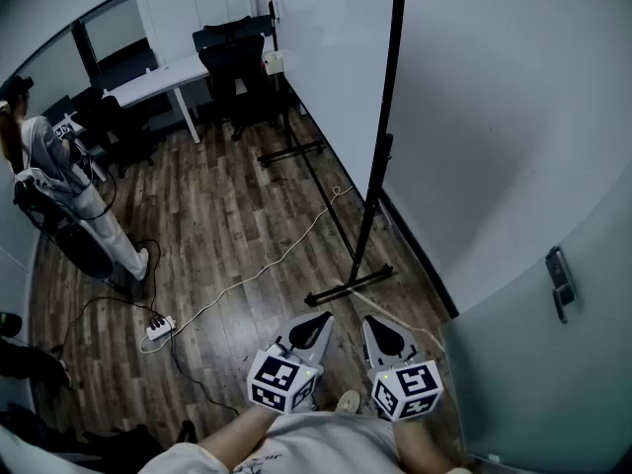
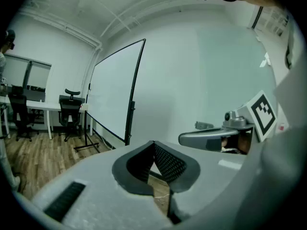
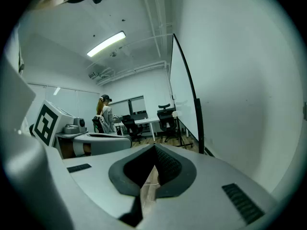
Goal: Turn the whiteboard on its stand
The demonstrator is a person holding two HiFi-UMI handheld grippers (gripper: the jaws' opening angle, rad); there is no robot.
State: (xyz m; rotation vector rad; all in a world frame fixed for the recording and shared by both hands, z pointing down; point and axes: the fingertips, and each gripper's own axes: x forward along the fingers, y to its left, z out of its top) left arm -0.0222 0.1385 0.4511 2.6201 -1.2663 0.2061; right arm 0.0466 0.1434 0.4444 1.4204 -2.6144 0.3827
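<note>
The whiteboard [image 1: 331,57] stands upright on its black stand [image 1: 367,227] along the right wall, seen edge-on from above. It also shows as a tall white panel [image 2: 115,95] in the left gripper view and as a narrow panel [image 3: 182,95] in the right gripper view. Both grippers hang low in front of me, well short of the stand's foot bar [image 1: 348,286]. My left gripper [image 1: 316,326] is shut and holds nothing. Beside it, my right gripper [image 1: 380,332] is shut and empty too.
A white cable [image 1: 267,265] runs across the wooden floor to a power strip [image 1: 160,327]. A person [image 1: 59,181] stands at the far left near a desk [image 1: 158,82] and office chairs [image 1: 232,57]. A door with a handle [image 1: 559,276] is at my right.
</note>
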